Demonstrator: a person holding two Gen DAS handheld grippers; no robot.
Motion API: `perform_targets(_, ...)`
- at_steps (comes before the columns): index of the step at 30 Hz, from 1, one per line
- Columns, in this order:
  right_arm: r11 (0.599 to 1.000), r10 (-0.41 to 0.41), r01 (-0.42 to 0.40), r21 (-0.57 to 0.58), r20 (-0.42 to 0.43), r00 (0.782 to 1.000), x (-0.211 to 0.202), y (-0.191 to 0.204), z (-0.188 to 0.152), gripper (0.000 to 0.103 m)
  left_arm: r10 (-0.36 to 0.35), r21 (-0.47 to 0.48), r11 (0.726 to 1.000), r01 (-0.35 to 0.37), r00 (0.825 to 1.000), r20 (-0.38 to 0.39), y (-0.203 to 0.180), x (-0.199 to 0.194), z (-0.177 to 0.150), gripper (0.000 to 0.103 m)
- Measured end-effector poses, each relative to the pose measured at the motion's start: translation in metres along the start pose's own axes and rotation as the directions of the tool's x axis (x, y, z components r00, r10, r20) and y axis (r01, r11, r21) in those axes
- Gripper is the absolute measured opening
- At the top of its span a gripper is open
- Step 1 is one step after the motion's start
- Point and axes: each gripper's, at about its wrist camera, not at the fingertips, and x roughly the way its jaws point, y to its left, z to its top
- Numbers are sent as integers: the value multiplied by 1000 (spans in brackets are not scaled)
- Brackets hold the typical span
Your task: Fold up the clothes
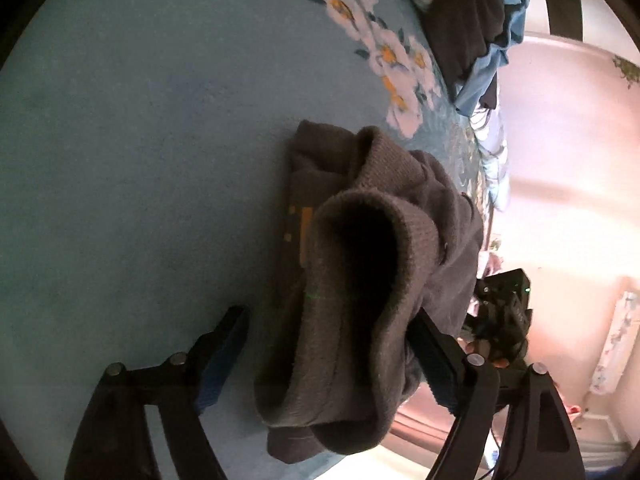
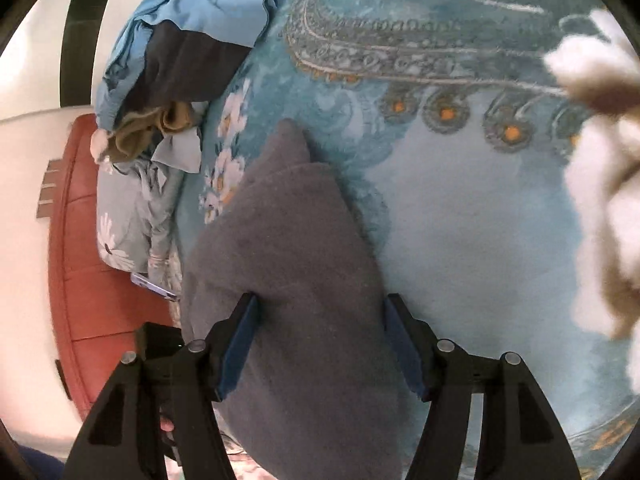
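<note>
A dark grey sweater (image 1: 360,248) lies on a light blue blanket (image 1: 140,140). In the left wrist view its ribbed cuff bulges up between my fingers. My left gripper (image 1: 332,320) is open, and its right finger (image 1: 432,352) is partly draped by the cloth. In the right wrist view the grey sweater (image 2: 296,280) lies flat with a pointed corner far from me. My right gripper (image 2: 320,340) is open, one finger on each side of the cloth, not pinching it.
A pile of blue, black and olive clothes (image 2: 180,48) lies at the far edge of the blanket, also in the left wrist view (image 1: 480,20). A white and tan fluffy item (image 2: 600,160) is at right. A red seat (image 2: 92,280) stands beside the bed.
</note>
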Motion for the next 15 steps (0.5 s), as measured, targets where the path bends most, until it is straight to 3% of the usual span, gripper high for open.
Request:
perform_targets(6,996,62,-64,-62,-33,998,-10,5,-8,67,-24,90,996,21,999,37,-13,-18,1,84)
perform_targets(10,994,60,-66,-88,-62,996,-1,3,-12,75,-15,86,996,15,1000,2,-10,4,5,84)
perform_targets(15,990,73,-83,-112,-88,993,17,5,-8,77,-26,115,993,28,999,-26,-12,10,6,86)
